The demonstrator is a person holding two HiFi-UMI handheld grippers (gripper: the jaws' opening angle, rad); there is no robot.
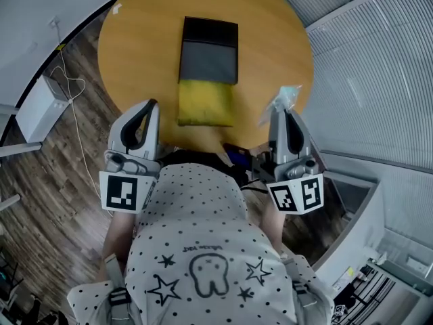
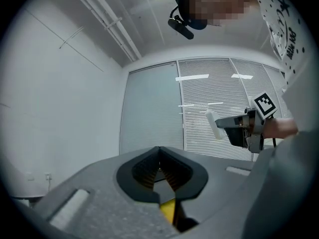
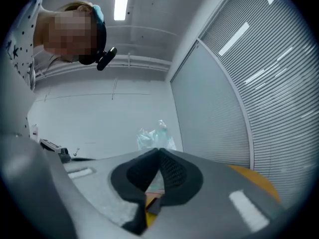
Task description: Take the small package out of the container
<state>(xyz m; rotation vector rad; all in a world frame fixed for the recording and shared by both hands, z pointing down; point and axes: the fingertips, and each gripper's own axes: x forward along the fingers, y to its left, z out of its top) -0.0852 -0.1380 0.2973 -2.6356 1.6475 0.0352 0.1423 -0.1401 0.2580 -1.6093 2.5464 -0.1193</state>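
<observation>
A flat black container [image 1: 209, 49] lies on the round wooden table [image 1: 135, 39], with a yellow part [image 1: 205, 102] at its near end. My right gripper [image 1: 281, 111] is held above the table's near right edge, shut on a small clear crinkled package [image 1: 285, 97]. In the right gripper view the package [image 3: 155, 136] sticks up out of the closed jaws of the right gripper [image 3: 159, 151]. My left gripper [image 1: 151, 104] is at the near left edge, left of the yellow part, shut with nothing in it. The left gripper view shows its jaws pressed together [image 2: 159, 150] and the package [image 2: 214, 125] across from it.
A white box [image 1: 37, 107] and a white cable [image 1: 76, 124] lie on the wood floor at the left. Slatted blinds [image 1: 379, 73] run along the right. A dark blue item [image 1: 238, 156] sits at the table's near edge by the person's spotted shirt [image 1: 203, 249].
</observation>
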